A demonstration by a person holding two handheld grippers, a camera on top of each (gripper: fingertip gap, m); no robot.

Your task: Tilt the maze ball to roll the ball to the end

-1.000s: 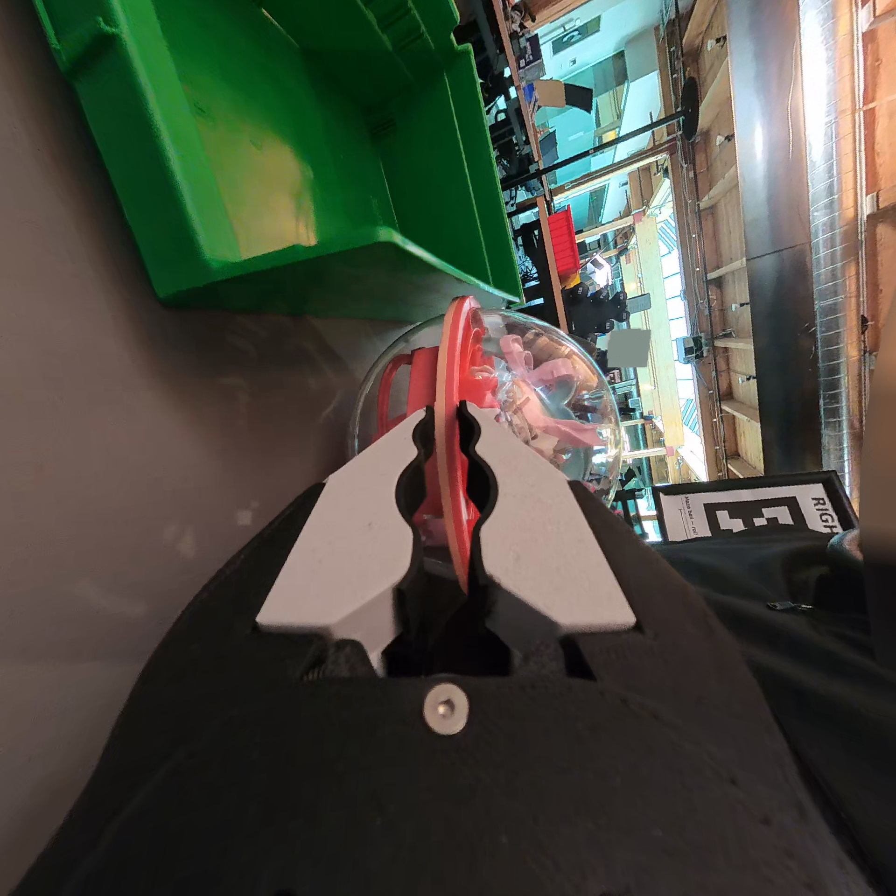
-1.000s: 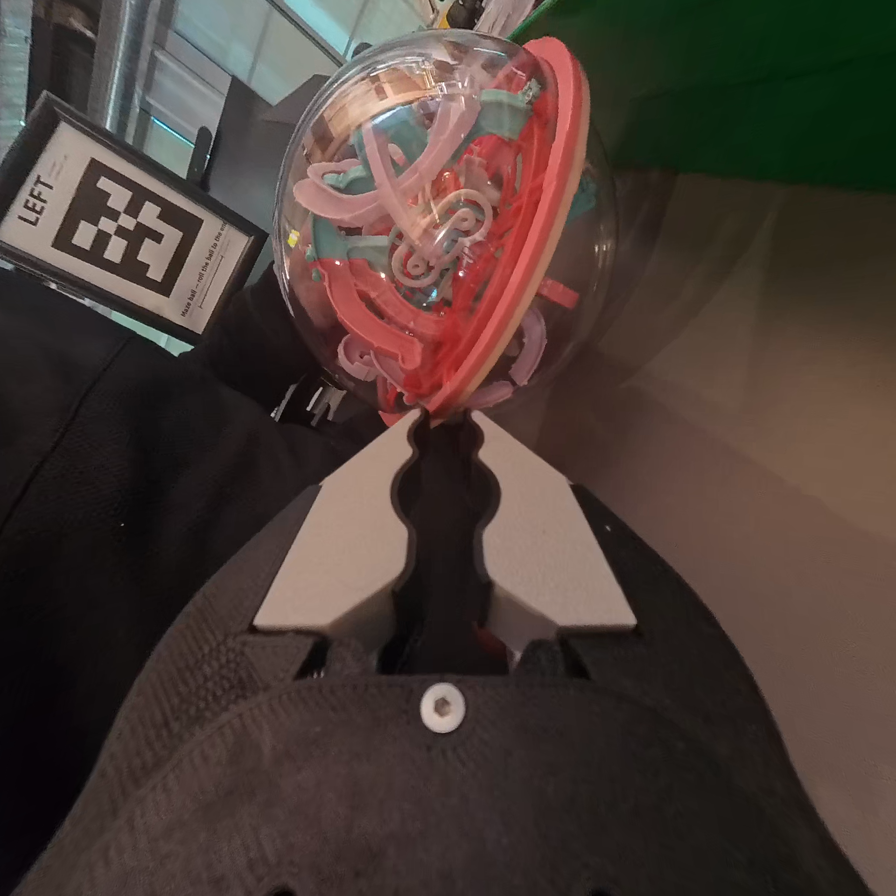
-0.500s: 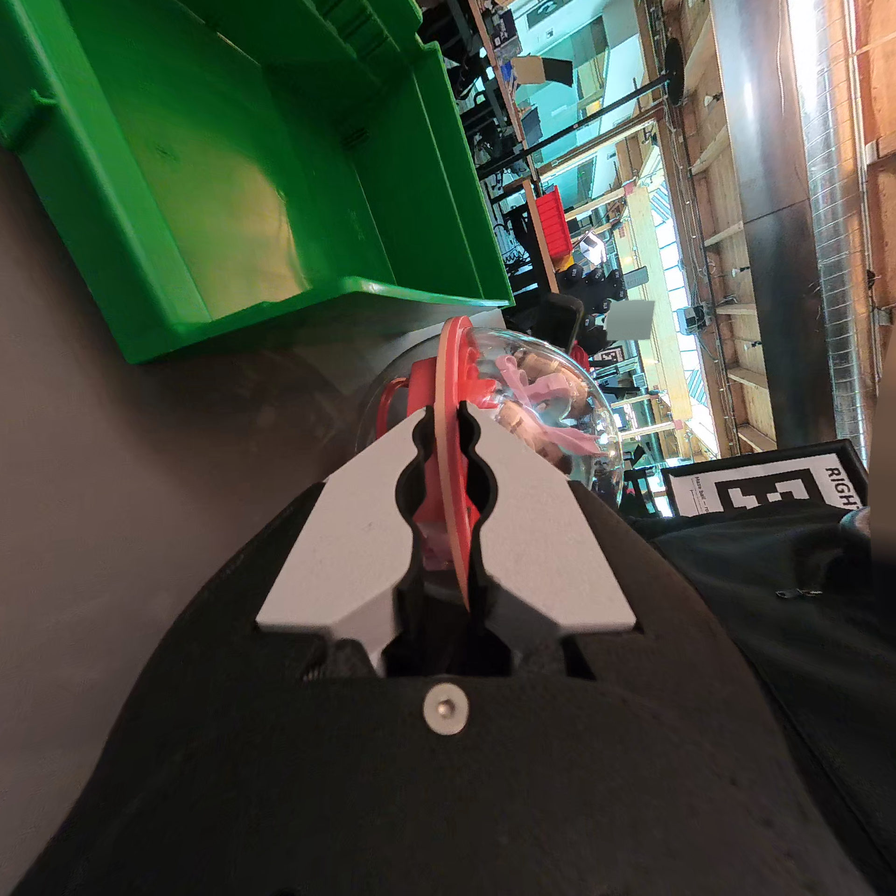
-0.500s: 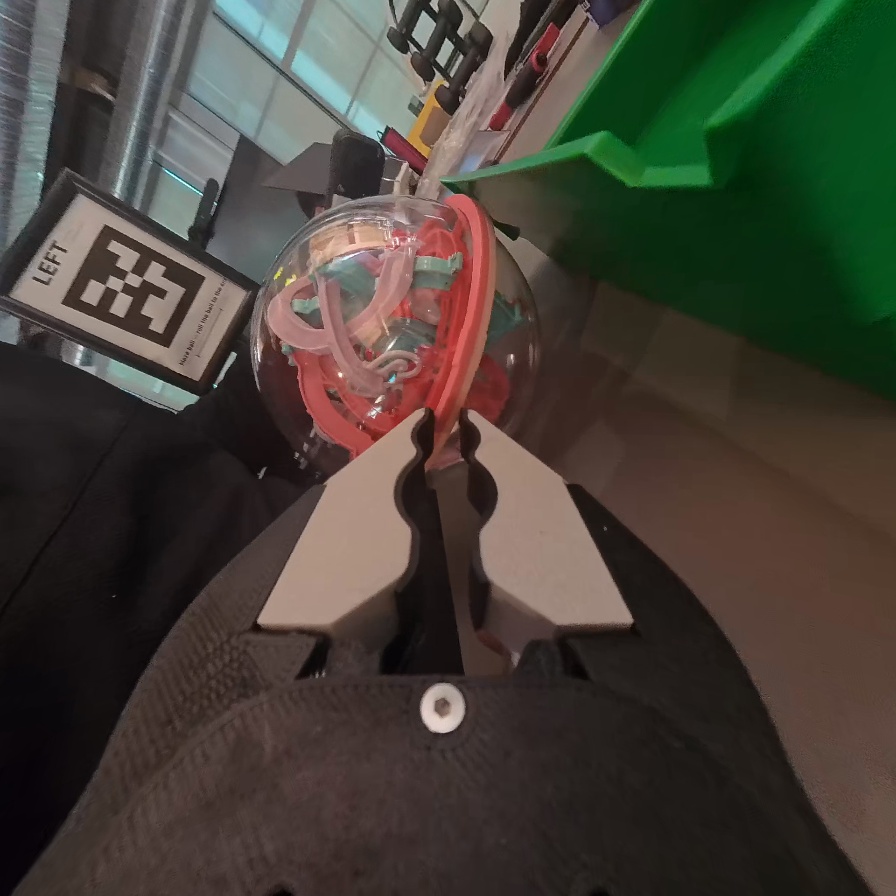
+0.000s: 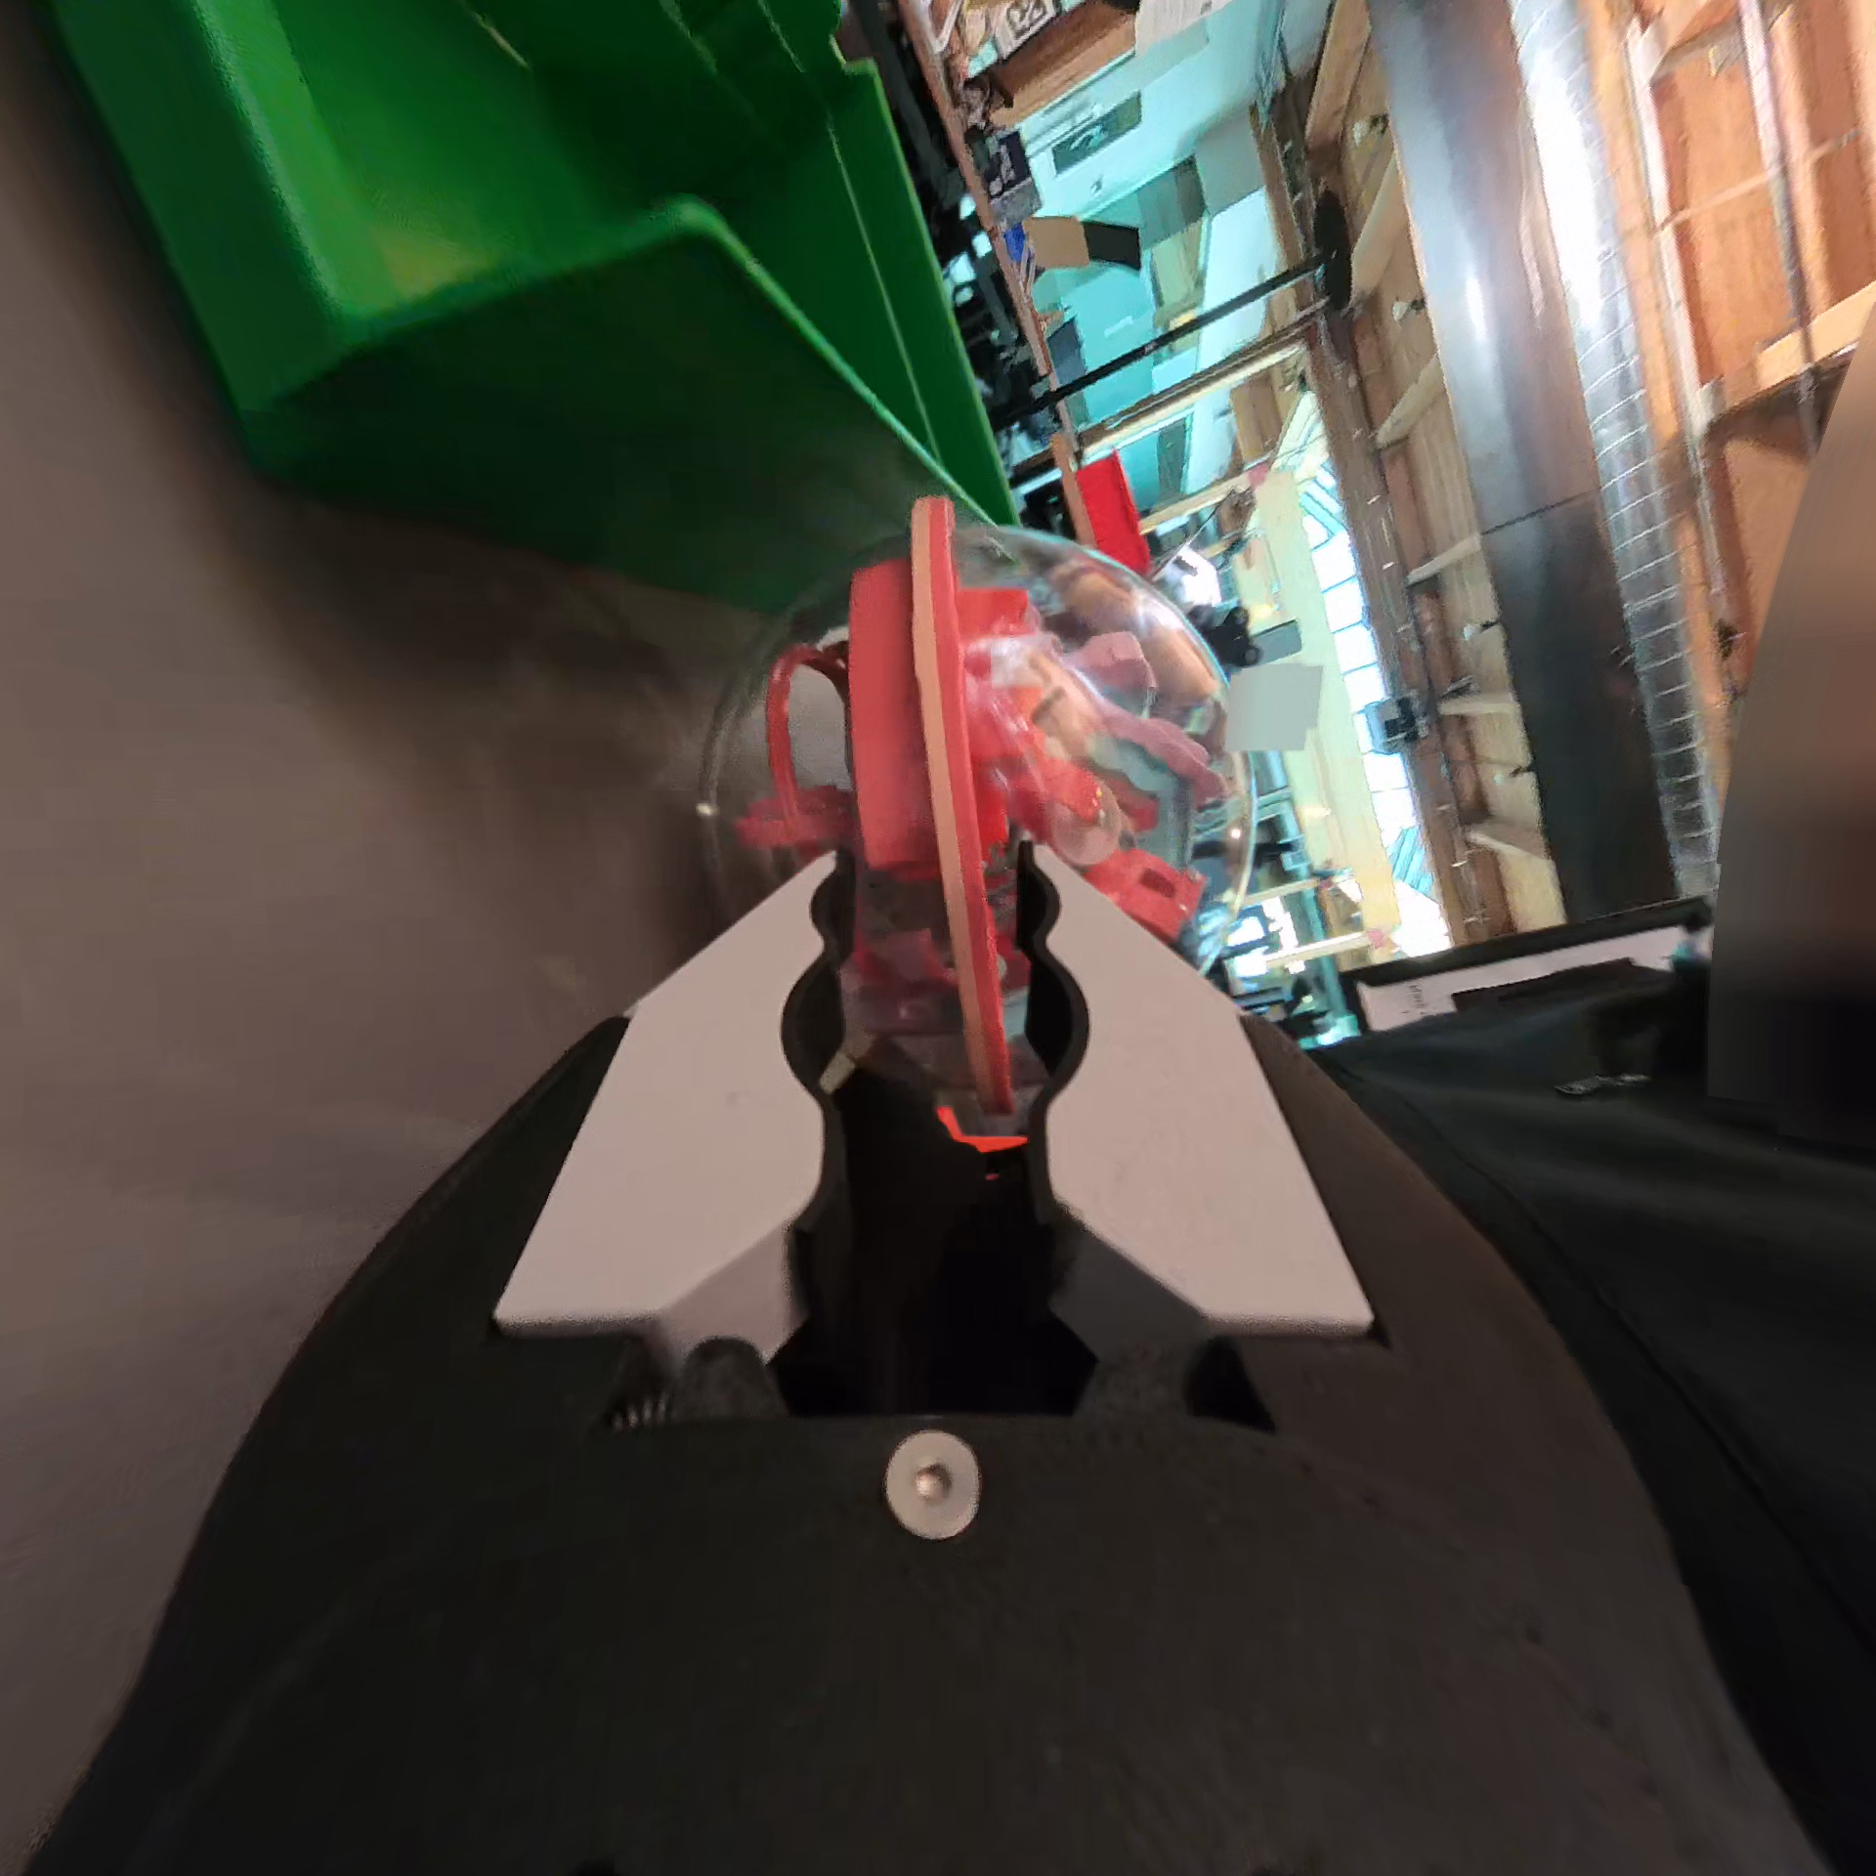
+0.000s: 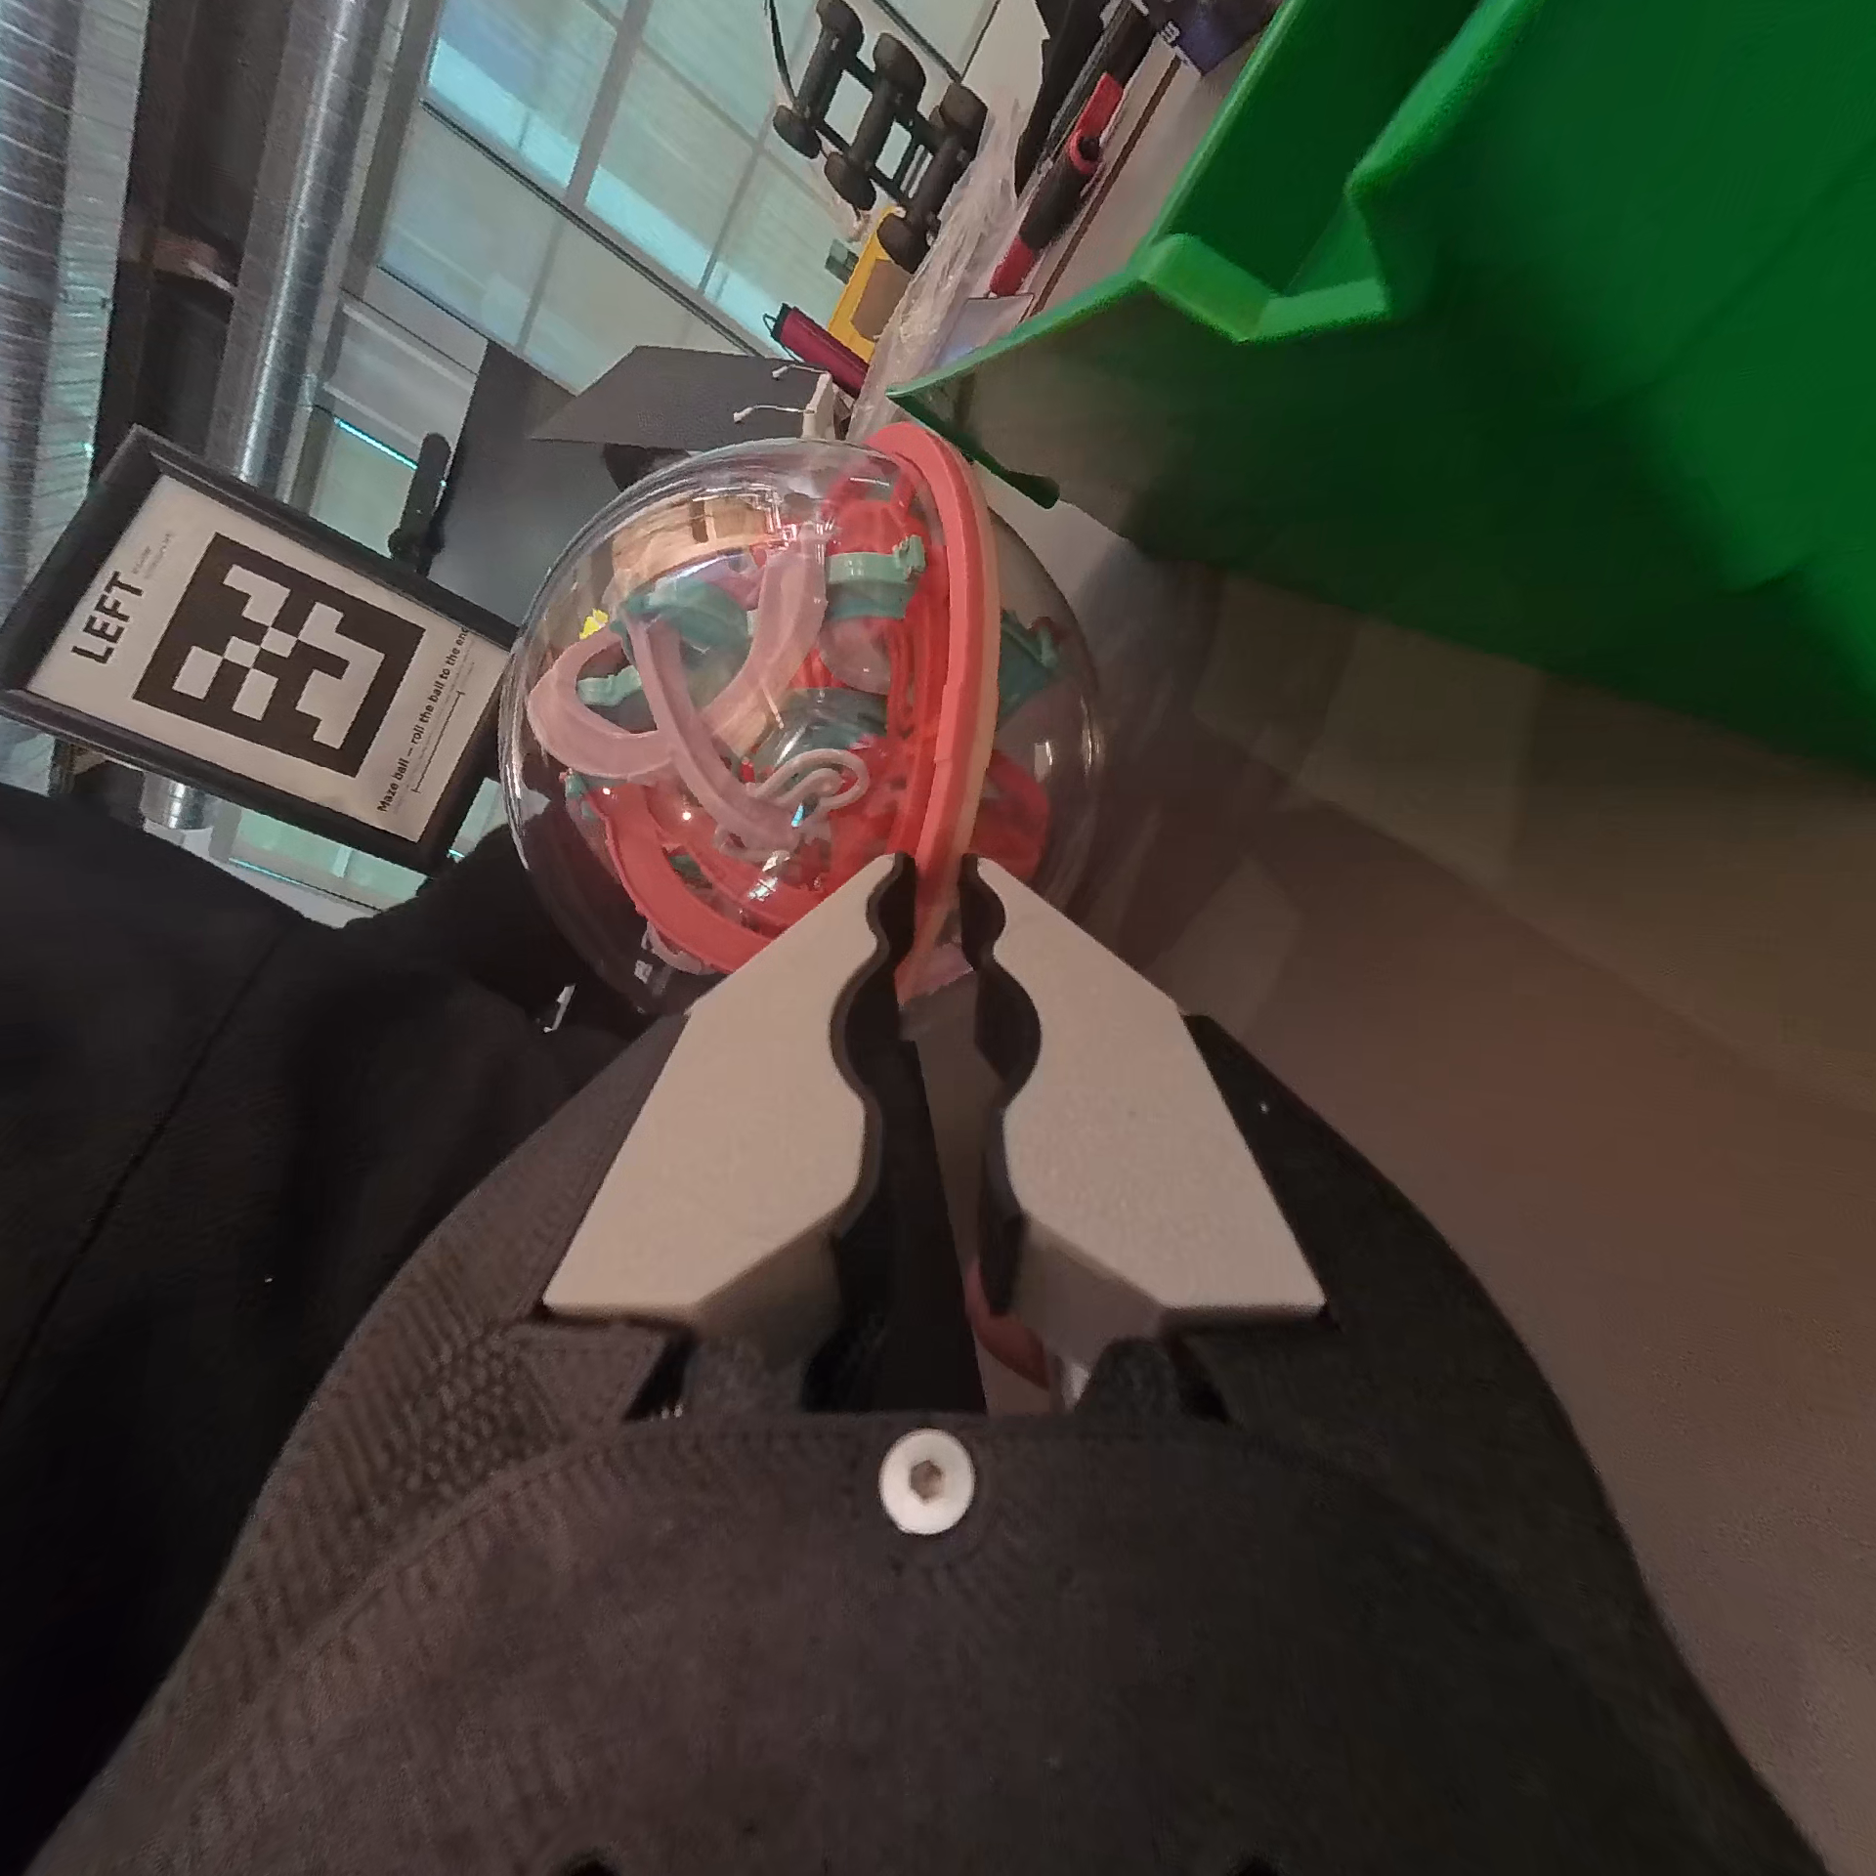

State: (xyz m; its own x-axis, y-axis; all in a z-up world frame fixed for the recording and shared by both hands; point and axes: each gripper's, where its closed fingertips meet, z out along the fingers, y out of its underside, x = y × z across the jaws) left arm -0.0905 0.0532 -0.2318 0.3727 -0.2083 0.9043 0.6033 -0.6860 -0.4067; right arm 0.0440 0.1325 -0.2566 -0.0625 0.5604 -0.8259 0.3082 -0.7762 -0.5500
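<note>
The maze ball (image 5: 1076, 711) is a clear sphere with red, pink and teal tracks and a red rim around its middle. It sits close to the grey table, in front of the green bin. My left gripper (image 5: 926, 873) is open. The red rim (image 5: 954, 914) stands between its fingers with space on the left side, so it is not gripped. In the right wrist view the maze ball (image 6: 772, 690) is held from the opposite side. My right gripper (image 6: 932, 878) is shut on the rim (image 6: 959, 711). I cannot make out the small ball inside.
A large green bin (image 5: 487, 254) stands just behind the sphere and also shows in the right wrist view (image 6: 1573, 406). The grey table (image 6: 1523, 1117) lies beneath. The left gripper's marker card (image 6: 254, 650) and a black sleeve (image 6: 203, 1066) are at the left. The left gripper's tips are roughly 15 cm from the right gripper's.
My left gripper's fingers have opened off the red rim they pinched before. My right gripper has moved onto the rim and closed on it. The sphere has come down toward the table.
</note>
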